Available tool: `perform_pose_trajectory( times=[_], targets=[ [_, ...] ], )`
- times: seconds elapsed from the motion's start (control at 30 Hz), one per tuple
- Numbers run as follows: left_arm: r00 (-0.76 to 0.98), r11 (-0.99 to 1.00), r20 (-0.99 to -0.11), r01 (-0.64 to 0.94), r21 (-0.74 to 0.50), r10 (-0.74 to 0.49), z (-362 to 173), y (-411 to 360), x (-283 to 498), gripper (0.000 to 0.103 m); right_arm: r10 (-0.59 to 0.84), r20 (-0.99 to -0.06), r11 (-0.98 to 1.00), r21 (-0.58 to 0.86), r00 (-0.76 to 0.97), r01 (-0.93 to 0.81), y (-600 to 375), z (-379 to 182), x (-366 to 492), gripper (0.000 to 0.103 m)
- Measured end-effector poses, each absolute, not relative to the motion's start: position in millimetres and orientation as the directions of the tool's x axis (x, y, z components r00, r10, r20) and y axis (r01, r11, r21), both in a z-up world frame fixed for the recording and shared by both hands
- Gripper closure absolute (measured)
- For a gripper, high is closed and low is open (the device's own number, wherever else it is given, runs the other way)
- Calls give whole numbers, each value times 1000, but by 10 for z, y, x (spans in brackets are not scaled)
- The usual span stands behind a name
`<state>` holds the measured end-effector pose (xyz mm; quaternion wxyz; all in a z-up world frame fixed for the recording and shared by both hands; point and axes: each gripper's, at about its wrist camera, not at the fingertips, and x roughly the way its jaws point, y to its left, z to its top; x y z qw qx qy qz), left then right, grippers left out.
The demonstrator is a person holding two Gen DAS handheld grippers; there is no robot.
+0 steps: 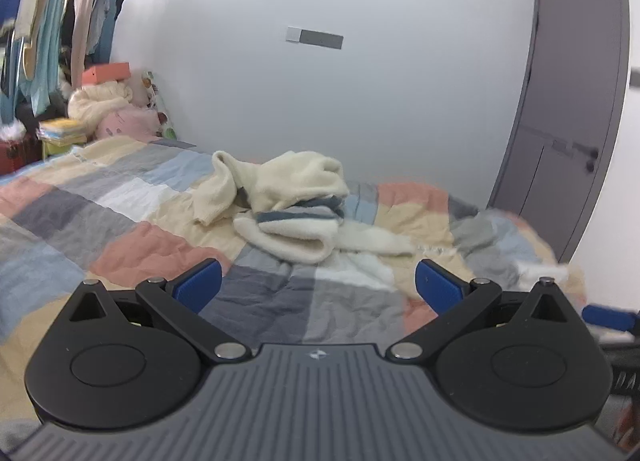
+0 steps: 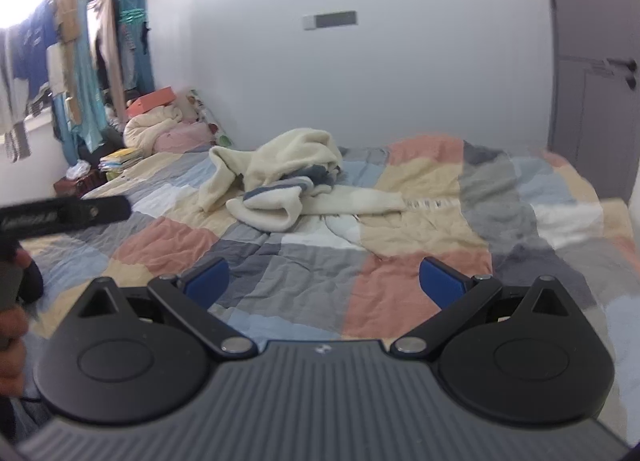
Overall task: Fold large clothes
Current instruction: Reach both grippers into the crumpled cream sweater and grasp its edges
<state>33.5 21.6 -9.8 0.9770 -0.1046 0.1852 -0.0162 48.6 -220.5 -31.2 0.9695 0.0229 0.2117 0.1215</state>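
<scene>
The left gripper (image 1: pixel 318 287) and right gripper (image 2: pixel 324 281) are hovering with blue fingers spread wide, holding nothing, above the patchwork bed (image 1: pixel 132 201). Beyond them, mid-bed, a cream fleece garment (image 1: pixel 280 197) is lying crumpled. A grey door (image 1: pixel 568 109) is standing beyond the bed.

right gripper (image 2: pixel 324 281) hovering over patchwork bedspread (image 2: pixel 420 197), blue fingers (image 2: pixel 440 281) spread wide, gripping nothing | cream garment (image 2: pixel 288 173) lying crumpled ahead | left gripper (image 2: pixel 64 215) showing at left edge
</scene>
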Motion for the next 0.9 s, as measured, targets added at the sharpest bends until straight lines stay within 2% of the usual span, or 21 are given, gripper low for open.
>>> perform_pose_trajectory(
  times=[0.1,0.17,0.37,0.5,0.63,0.7,0.77,0.83,0.9],
  targets=[
    [917,929,-361,25,-369,-168,-132,426,600,0,307,-404,952,141,862,-273,-2181,-283,677,0],
    [912,910,-368,11,-414,-179,-150,540,779,0,361,-403,932,194,841,-307,-2180,-264,841,0],
    [897,890,-411,-45,-453,-164,-195,860,1443,0,353,-368,935,110,860,-337,-2024,-197,1398,0],
    [895,850,-404,-57,-524,-189,-214,1110,1952,0,422,-366,907,162,829,-390,-1995,-194,1897,0],
    [896,822,-404,-84,-563,-185,-303,1323,2469,0,401,-391,915,131,828,-382,-1859,-295,2451,1],
    [887,798,-412,-88,-597,-210,-406,1427,2741,0,404,-411,914,154,817,-375,-1808,-391,2760,17],
    [879,784,-424,-102,-613,-218,-514,1500,2992,0,397,-428,917,154,812,-367,-1719,-474,3034,26],
    [877,774,-426,-108,-624,-220,-614,1572,3219,0,417,-427,908,170,802,-382,-1600,-537,3305,26],
    [884,761,-410,-104,-640,-224,-710,1637,3412,0,440,-430,898,198,788,-393,-1483,-575,3549,32]
  ],
)
